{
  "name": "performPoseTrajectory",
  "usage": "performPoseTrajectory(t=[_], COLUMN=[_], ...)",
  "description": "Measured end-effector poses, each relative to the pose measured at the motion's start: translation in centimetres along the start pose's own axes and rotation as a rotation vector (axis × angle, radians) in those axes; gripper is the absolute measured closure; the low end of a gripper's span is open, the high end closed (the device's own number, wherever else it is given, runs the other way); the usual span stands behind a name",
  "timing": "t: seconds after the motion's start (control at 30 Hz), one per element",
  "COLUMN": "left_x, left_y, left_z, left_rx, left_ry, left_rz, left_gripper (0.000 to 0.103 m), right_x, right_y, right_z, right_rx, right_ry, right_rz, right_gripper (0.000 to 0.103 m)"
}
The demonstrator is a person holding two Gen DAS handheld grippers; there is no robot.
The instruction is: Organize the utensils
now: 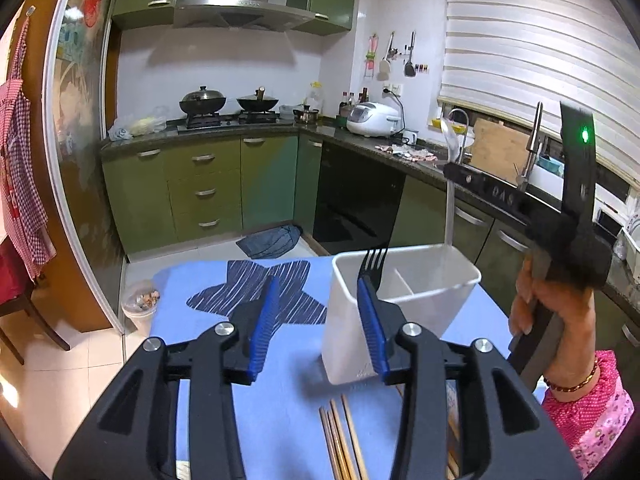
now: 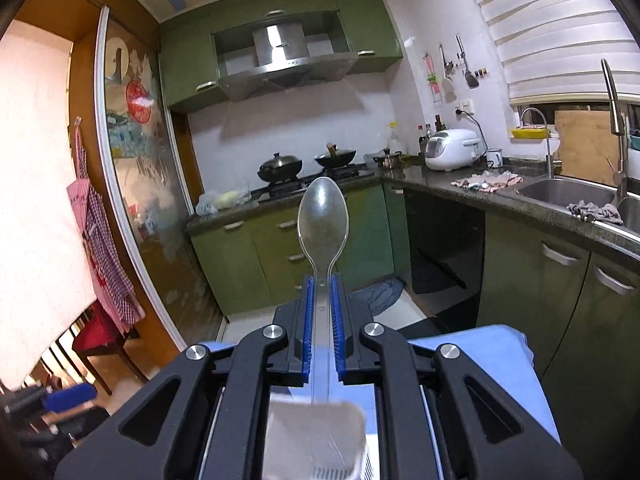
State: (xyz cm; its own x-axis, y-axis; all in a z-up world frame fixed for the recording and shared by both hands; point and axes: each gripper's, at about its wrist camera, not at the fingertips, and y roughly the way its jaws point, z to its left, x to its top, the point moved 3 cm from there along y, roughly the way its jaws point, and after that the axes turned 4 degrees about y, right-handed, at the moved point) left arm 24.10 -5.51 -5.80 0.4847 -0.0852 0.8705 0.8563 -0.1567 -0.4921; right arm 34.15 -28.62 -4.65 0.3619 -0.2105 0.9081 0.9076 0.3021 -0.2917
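Here, in the left wrist view, the left gripper (image 1: 320, 316) is seen spread wide and holding nothing, poised before the white caddy (image 1: 400, 312) that stands on the blue table (image 1: 280, 400). A black fork (image 1: 373, 266) is already standing in the caddy's near compartment, and chopsticks (image 1: 342, 440) are left lying on the table just in front. The clear spoon (image 1: 450, 184) is held upright over the caddy's far corner, handle down, by the right gripper (image 1: 460, 170). In the right wrist view, the right gripper (image 2: 321, 312) is seen pinching the spoon (image 2: 323, 220) by its handle, bowl up, with the caddy (image 2: 316, 440) directly beneath. The spoon is best lowered straight, kept vertical and clear of the divider, and released only once the handle is well inside a compartment.
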Motion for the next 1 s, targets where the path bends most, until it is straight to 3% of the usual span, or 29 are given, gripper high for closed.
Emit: performPoseTrajectory(t=[0.2, 0.37, 0.5, 0.6, 0.8, 1.0], left_x=[-0.8, -1.6, -2.3, -3.1, -6.0, -10.4], left_y=[0.1, 0.4, 0.4, 0.4, 1.5, 4.9], left_z=[-0.2, -0.8, -1.6, -2.2, -2.1, -1.9], left_rx=[0.005, 0.001, -0.007, 0.001, 0.020, -0.012], left_ry=[0.008, 0.022, 0.037, 0.057, 0.033, -0.002], left_rz=[0.028, 0.061, 0.098, 0.141, 0.336, 0.604], left_gripper=[0.063, 0.063, 0.063, 0.061, 0.060, 0.061], right_x=[-3.2, -5.7, -6.7, -6.7, -6.5, -9.5], right_y=[-3.0, -3.9, -4.7, -5.8, -10.1, -13.1], right_z=[-0.7, -0.9, -0.9, -0.9, -1.3, -3.5], right_rx=[0.012, -0.010, -0.016, -0.008, -0.023, -0.054], right_ry=[-0.023, -0.067, -0.083, -0.086, -0.079, -0.054], right_rz=[-0.003, 0.059, 0.078, 0.078, 0.077, 0.224], right_gripper=[0.093, 0.093, 0.069, 0.067, 0.065, 0.062])
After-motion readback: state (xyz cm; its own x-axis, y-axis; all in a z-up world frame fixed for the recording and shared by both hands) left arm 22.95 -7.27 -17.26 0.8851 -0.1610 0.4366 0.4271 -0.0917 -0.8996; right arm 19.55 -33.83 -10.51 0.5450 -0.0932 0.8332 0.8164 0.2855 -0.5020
